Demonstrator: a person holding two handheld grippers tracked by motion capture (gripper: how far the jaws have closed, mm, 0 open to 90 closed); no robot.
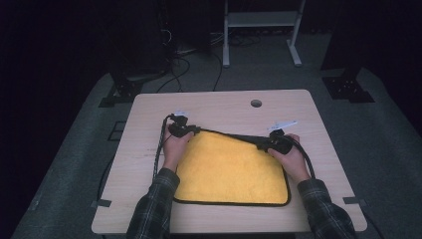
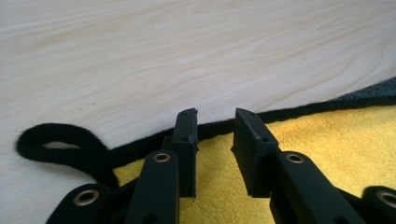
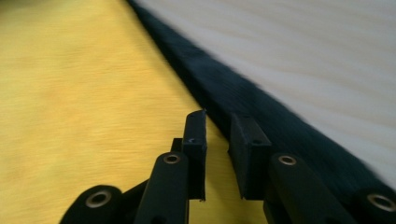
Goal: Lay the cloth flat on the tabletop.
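A yellow towel (image 1: 229, 172) with black edging lies flat on the light wooden table (image 1: 224, 107). My left gripper (image 1: 195, 130) is at the towel's far left corner. In the left gripper view, the left gripper (image 2: 215, 116) is open just above the yellow towel (image 2: 327, 135), with nothing between the jaws, and a black hanging loop (image 2: 60, 144) lies beside the corner. My right gripper (image 1: 260, 146) is at the far right edge, where a dark strip (image 1: 246, 138) is turned over. In the right gripper view, the right gripper (image 3: 217, 116) is slightly open over the yellow towel (image 3: 70, 93) beside that dark band (image 3: 261, 112).
A round cable hole (image 1: 256, 103) sits near the table's far edge. Bare wood surrounds the towel on all sides. Beyond the table stand a white frame (image 1: 261, 20), dark stands and floor cables (image 1: 174, 69).
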